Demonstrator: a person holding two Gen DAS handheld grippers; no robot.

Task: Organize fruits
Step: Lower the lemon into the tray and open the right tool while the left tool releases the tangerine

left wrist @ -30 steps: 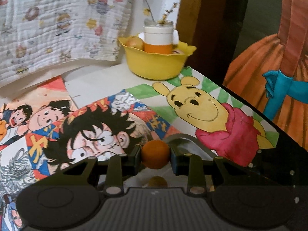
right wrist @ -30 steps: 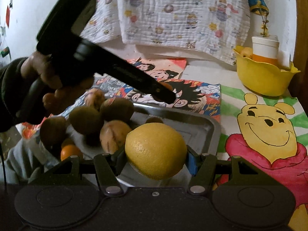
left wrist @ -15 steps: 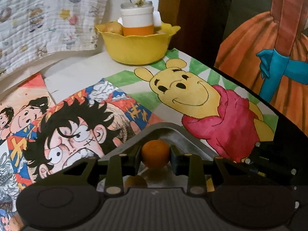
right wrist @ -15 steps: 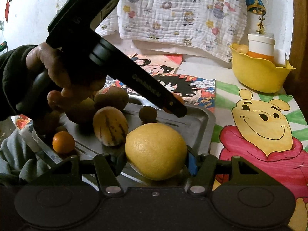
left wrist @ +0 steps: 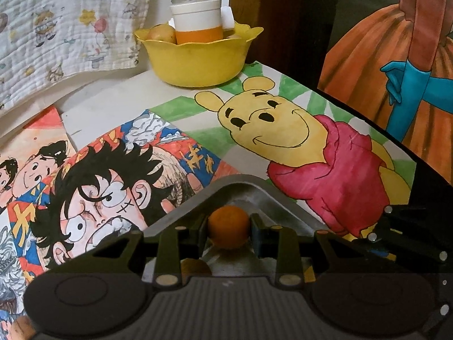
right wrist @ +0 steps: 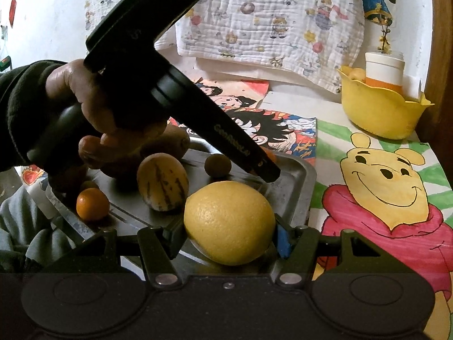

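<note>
- Now the left gripper has its fingers closed on a small orange, held over the far corner of the metal tray.
- From the right wrist view, the left gripper reaches down across the tray, gripped by the left hand; the orange shows only as a sliver behind its tip.
- Meanwhile the right gripper has its fingers clamped on a lemon, held at the near edge of the tray.
- On the tray lie a striped fruit, a small brown fruit, a second orange and a kiwi, the last partly hidden by the hand.
- At the far right of the worktop stands a yellow bowl, well apart from the tray, holding a white-and-orange jar and a pale fruit.
- Between bowl and tray lies a bear drawing on the worktop, beside a manga drawing.
</note>
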